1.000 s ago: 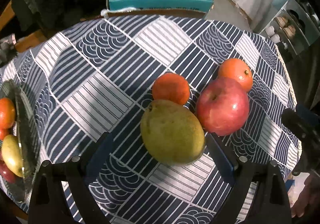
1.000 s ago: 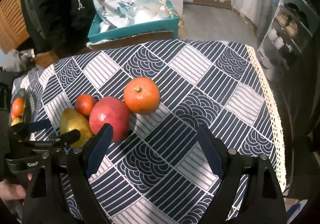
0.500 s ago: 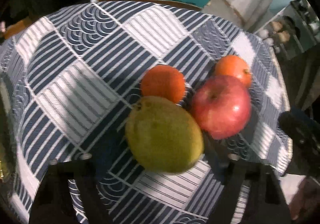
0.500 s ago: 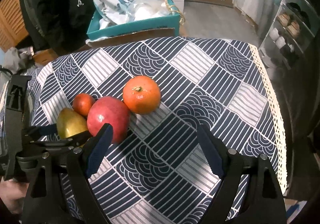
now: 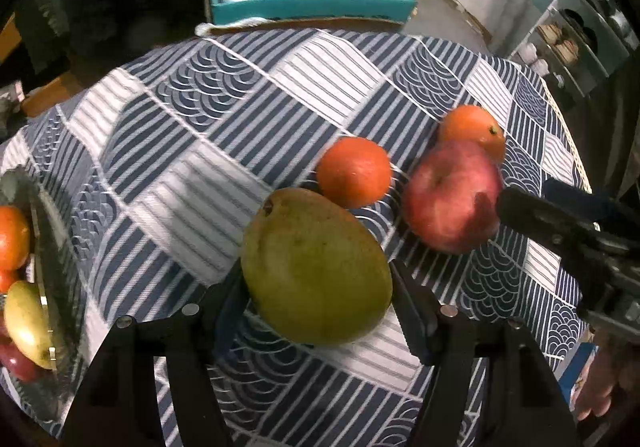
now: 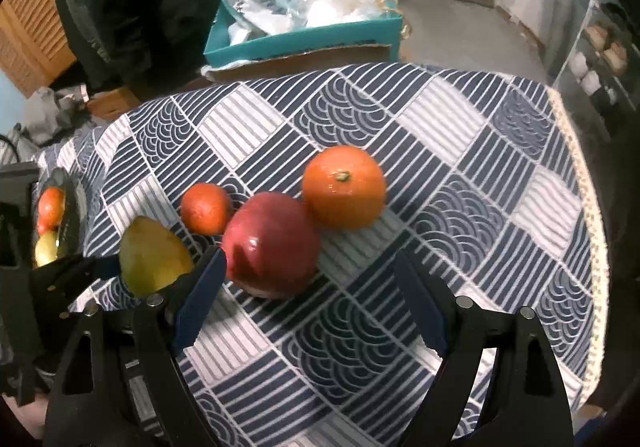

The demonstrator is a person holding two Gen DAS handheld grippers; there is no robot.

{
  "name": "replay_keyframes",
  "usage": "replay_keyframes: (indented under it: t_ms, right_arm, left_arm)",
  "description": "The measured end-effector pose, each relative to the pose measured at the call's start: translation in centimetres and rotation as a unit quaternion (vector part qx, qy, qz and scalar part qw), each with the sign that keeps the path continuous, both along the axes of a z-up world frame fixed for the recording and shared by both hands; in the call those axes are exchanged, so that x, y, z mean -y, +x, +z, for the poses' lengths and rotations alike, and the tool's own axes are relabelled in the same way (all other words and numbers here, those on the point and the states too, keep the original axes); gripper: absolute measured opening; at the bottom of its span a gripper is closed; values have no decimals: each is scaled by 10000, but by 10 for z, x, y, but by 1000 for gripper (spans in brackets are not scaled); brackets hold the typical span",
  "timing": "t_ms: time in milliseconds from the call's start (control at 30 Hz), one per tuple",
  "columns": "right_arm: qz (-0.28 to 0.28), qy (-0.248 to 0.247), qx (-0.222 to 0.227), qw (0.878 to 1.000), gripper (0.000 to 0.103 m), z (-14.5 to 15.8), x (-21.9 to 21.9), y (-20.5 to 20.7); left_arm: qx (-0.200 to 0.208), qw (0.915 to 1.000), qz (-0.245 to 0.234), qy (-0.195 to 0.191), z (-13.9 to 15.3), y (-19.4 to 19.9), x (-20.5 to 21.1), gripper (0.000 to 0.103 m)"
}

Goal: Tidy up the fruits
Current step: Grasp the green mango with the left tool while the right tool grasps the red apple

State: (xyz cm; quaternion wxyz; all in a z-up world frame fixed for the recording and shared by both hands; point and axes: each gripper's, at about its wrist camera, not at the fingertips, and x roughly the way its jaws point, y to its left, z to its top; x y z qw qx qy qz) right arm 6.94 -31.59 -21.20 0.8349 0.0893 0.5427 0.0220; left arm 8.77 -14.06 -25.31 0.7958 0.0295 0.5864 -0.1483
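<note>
Clamping on the green mango point(image 5: 316, 267), the jaws of the left gripper point(image 5: 320, 299) have just been closing and are now pressed against its 2 sides. The mango is seen low in the middle of the left wrist view, over the blue and white patterned cloth point(image 5: 240, 95) that covers the tabletop; whether it is lifted off the cloth cannot be told.

Just behind the mango a small orange point(image 5: 354, 172) lies on the cloth, and to its right a red apple point(image 5: 450, 195) is seen, with a larger orange point(image 5: 472, 127) touching it from behind. The 3 fruits are grouped close together.

The jaws of the right gripper point(image 6: 308, 299) are held apart and grip nothing. The apple is framed between them, with the left blue pad just beside its skin; contact cannot be confirmed. In the left wrist view a dark finger of this gripper is seen against the apple's right side.

At the left edge of the tabletop a dark glass bowl point(image 5: 60, 247) is seen, holding an orange fruit, a yellow one and red ones. Beyond the far edge of the tabletop a teal box point(image 6: 304, 35) is filled with white plastic bags.
</note>
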Motion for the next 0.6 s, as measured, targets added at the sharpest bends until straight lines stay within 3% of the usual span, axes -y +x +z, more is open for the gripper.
replay_keyframes:
  t_ms: [600]
  right_arm:
    - [-29, -34, -460, 9989, 84, -46, -32, 33]
  left_arm:
    - [102, 9997, 227, 56, 2, 0, -45, 69]
